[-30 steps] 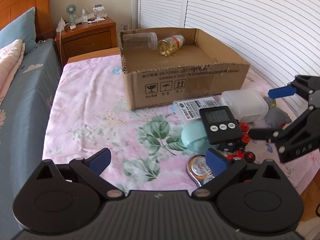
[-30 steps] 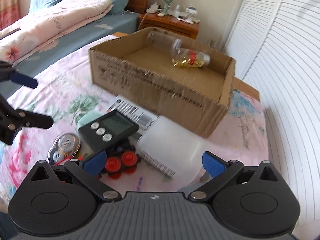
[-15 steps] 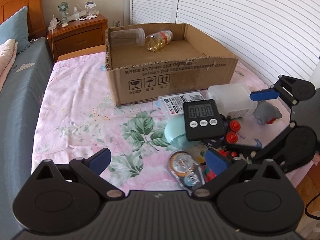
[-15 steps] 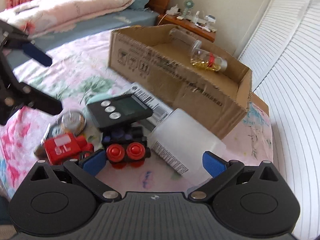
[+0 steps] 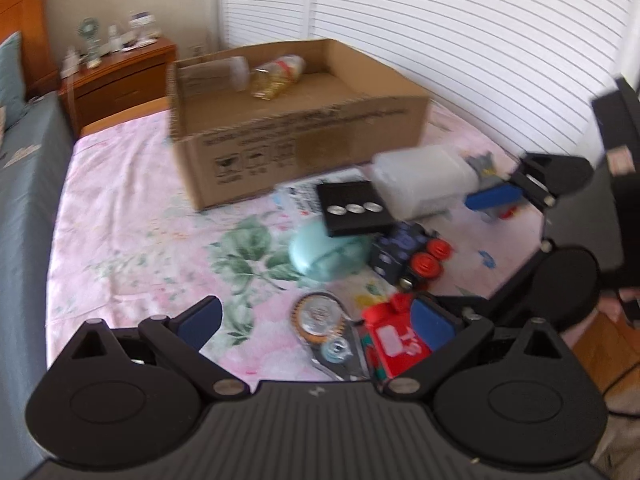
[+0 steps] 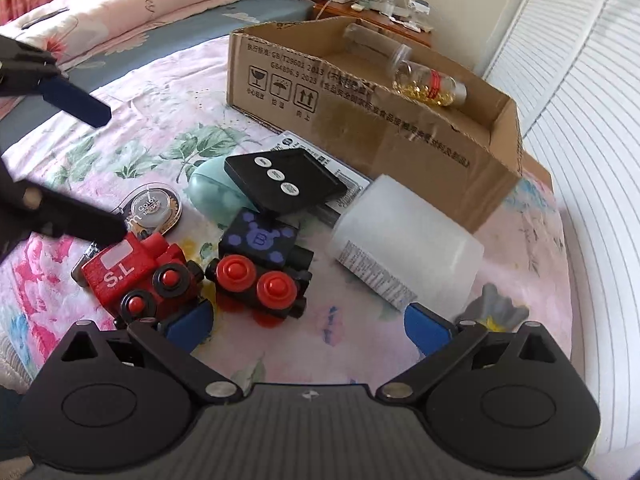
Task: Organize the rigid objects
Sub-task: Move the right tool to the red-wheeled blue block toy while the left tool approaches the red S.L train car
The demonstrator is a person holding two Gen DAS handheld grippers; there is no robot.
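Observation:
A pile of loose items lies on the pink floral bedspread in front of an open cardboard box (image 6: pixel 360 120). It holds a red toy train (image 6: pixel 136 268), a black toy train (image 6: pixel 260 264) with red wheels, a black timer (image 6: pixel 284 180), a teal case (image 6: pixel 208 192), a tape dispenser (image 6: pixel 152 208) and a white plastic container (image 6: pixel 404 240). My right gripper (image 6: pixel 306 320) is open, low over the bedspread just before the black train. My left gripper (image 5: pixel 316 320) is open over the tape dispenser (image 5: pixel 320 316), its right finger beside the red train (image 5: pixel 396 340).
Inside the box (image 5: pixel 300 120) lie a capsule bottle (image 5: pixel 276 80) and a clear jar (image 5: pixel 224 74). A grey toy (image 6: pixel 496 312) sits by the container. White louvred doors (image 5: pixel 480 40) run along the right, a wooden nightstand (image 5: pixel 120 80) stands behind, and folded bedding (image 6: pixel 140 4) lies to the left.
Both grippers have come lower and closer to the pile. The red train now sits by my left gripper's right finger. The left view is blurred from motion. Both stay open.

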